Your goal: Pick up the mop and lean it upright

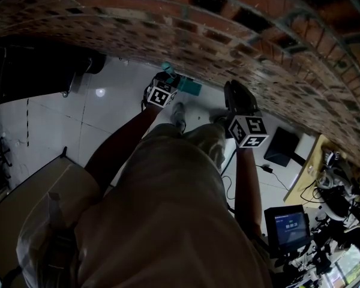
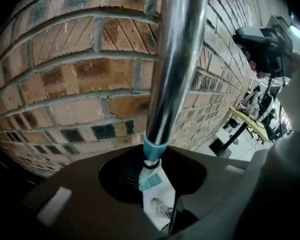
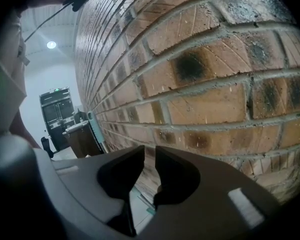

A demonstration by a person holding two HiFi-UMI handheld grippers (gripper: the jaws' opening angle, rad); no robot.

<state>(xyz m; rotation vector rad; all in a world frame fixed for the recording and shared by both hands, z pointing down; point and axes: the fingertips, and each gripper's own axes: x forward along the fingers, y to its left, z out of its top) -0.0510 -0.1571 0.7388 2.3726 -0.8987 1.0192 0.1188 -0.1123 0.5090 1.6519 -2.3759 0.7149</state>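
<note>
The mop (image 2: 175,59) stands upright close against the brick wall (image 2: 65,84). Its shiny pole runs down to a teal collar, and the teal head (image 1: 191,87) sits on the white tile floor (image 1: 60,131) at the wall's foot. The left gripper (image 2: 154,154) holds the pole, its fingers (image 2: 75,194) closed on it above the collar. The right gripper (image 3: 149,151) hangs beside it, apart from the pole and facing the bricks; its own fingers are a narrow slit apart with nothing between them.

The floor is pale and glossy, with a lamp mirrored in it. To the left lie a brown box (image 1: 24,203) and a dark bulk (image 1: 42,71) under the wall. To the right are a black slab (image 1: 281,146), cables (image 1: 267,170), a lit screen (image 1: 290,225) and a wooden surface (image 1: 324,161). Far along the wall stand a brown bin (image 3: 82,136) and a dark cabinet (image 3: 57,114).

The person's shirt (image 1: 168,209) fills the middle of the head view and hides the floor beneath it; one shoe (image 1: 179,116) shows past it. The pole's top is cut off by the frame. Whether the pole touches the bricks cannot be told, and the clutter on the surface is too small to name.

Open floor lies left of the mop, between the wall and the box. The right side is tighter, with the cables, the slab and the surface's edge near
</note>
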